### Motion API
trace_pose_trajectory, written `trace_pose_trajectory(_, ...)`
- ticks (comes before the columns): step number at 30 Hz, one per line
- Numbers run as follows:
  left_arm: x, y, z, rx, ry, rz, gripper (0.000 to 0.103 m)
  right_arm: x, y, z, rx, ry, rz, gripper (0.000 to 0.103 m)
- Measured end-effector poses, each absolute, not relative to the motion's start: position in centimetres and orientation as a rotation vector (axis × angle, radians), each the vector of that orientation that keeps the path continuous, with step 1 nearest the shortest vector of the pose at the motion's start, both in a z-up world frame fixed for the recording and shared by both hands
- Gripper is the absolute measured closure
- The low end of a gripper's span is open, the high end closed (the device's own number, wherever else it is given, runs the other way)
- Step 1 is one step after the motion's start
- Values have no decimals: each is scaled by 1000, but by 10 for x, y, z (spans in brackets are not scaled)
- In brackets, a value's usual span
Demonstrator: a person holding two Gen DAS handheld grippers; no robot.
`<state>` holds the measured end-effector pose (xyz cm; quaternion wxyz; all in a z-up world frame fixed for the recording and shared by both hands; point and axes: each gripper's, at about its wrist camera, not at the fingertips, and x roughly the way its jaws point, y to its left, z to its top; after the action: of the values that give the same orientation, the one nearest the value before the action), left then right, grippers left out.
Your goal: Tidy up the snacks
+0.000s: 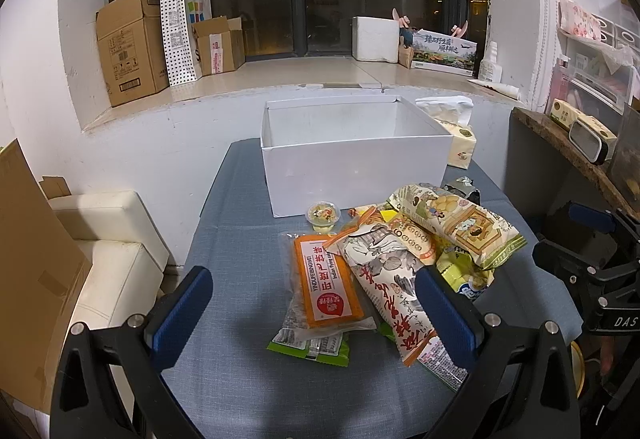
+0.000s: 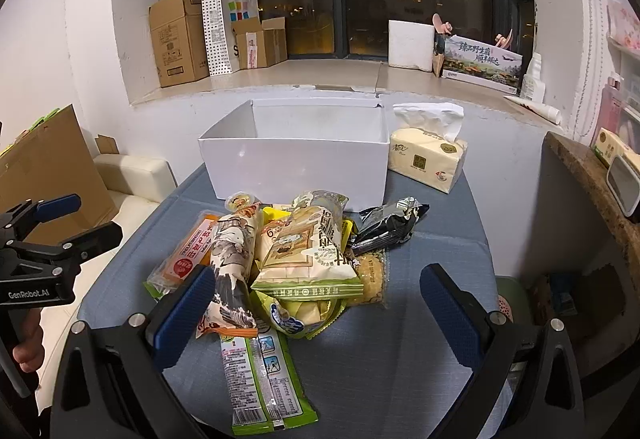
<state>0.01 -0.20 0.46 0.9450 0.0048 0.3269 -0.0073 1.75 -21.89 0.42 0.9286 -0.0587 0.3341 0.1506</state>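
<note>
Two hand-held grippers are hovering over a heap of snack packets (image 2: 296,259) lying on a round table covered in blue-grey cloth (image 1: 240,279), just in front of an open white cardboard box (image 1: 352,155) standing at the table's far edge. The left gripper (image 1: 314,299) is holding its blue-padded fingers (image 1: 184,311) wide apart with nothing between them, poised above an orange flat packet in clear wrap (image 1: 328,283) and a long packet printed with ink drawings (image 1: 384,271). The right gripper (image 2: 316,303) is likewise gaping wide and gripping nothing. Only the right wrist view is showing a crumpled black foil packet (image 2: 384,227) in full, a green-edged strip packet (image 2: 264,375) lying nearest the camera, and the whole cream tissue pack (image 2: 428,159) beside the box. The left wrist view alone is showing a small clear jelly cup (image 1: 323,216) sitting plainly between heap and box.
</note>
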Motion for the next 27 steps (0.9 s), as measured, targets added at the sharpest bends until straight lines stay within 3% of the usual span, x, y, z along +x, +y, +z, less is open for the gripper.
trace_pose_trajectory(12,0,1,1,2,688,-7,0,36,-208,-1,-126,720,358,0)
trace_pose_trajectory(22,1,6,-8,-15,707,-4,0,123,-182,-44,-112,939,359,0)
trace_pose_trajectory(23,1,6,-9,-12,713,-2,0,129,-181,-51,-110,963,355,3)
trace_pose_trajectory(25,3,6,-13,-16,720,-2,0,140,-181,-64,-94,1021,370,21)
trace_pose_trajectory(26,4,6,-15,-17,725,-3,0,143,-182,-70,-88,1051,369,39)
trace_pose_trajectory(27,4,6,-16,-19,731,-5,0,144,-183,-73,-80,1056,374,40)
